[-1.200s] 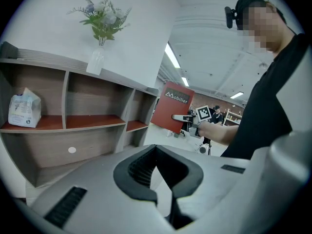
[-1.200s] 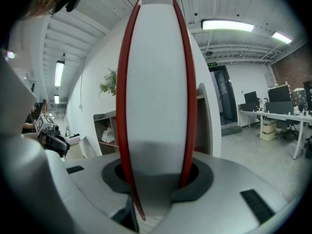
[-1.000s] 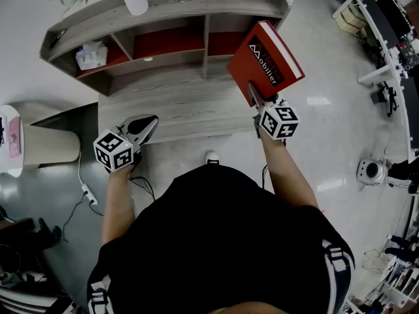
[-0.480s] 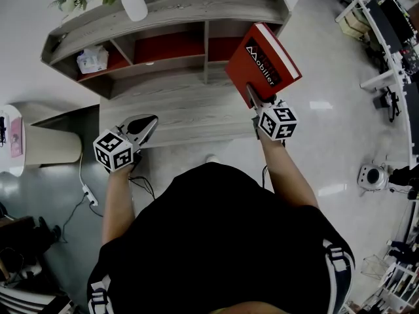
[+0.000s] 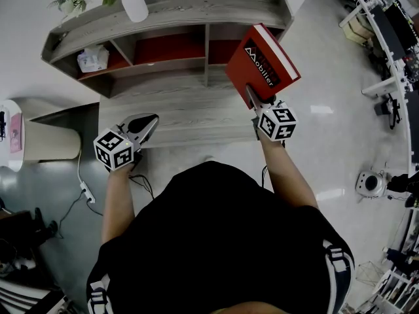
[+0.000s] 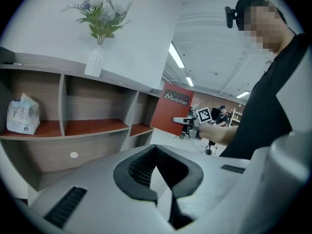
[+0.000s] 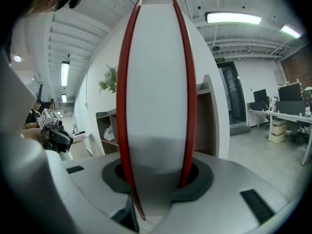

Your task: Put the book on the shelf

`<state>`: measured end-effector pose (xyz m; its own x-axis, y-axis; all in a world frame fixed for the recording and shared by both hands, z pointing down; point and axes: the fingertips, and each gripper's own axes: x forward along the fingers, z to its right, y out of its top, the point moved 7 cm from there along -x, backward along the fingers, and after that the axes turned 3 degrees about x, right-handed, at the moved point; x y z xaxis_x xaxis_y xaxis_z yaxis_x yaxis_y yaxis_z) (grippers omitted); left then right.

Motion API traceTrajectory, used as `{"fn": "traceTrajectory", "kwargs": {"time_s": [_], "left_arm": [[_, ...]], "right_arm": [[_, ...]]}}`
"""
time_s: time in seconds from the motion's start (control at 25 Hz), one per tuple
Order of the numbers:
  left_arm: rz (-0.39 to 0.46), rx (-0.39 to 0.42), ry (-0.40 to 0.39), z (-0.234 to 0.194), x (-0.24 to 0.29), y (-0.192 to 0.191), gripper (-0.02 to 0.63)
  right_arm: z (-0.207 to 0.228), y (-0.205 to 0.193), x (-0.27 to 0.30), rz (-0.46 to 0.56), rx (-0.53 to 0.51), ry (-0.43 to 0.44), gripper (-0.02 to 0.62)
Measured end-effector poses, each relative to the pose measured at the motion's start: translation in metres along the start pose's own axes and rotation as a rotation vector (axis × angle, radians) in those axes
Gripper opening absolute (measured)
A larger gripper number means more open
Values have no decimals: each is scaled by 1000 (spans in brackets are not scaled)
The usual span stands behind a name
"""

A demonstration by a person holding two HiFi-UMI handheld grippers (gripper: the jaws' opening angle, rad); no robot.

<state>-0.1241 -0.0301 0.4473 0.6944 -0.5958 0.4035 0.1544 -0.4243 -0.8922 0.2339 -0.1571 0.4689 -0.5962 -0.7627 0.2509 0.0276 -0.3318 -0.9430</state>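
Red hard covers sandwich a smooth white page block. The book sits right of centre in the head view, held on edge by your right tongs, which pinch its near end. Its long axis points up-frame toward the grey wood-grain shelf. Your left tongs are pressed together, empty.

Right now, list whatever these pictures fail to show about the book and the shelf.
- Right compartment of the shelf: head view, partly covered by the red book; right gripper view, the book's pages fill the middle.
- Book's back cover: faces away in every view.
- Packet in the left compartment: print too small to read.
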Motion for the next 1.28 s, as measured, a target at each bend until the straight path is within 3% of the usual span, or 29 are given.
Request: {"fn": "traceTrajectory", "kwargs": {"time_s": [1.28], "left_arm": [[13, -3, 49, -2, 32, 10, 20]], "right_arm": [[27, 7, 18, 7, -21, 77, 164]]}}
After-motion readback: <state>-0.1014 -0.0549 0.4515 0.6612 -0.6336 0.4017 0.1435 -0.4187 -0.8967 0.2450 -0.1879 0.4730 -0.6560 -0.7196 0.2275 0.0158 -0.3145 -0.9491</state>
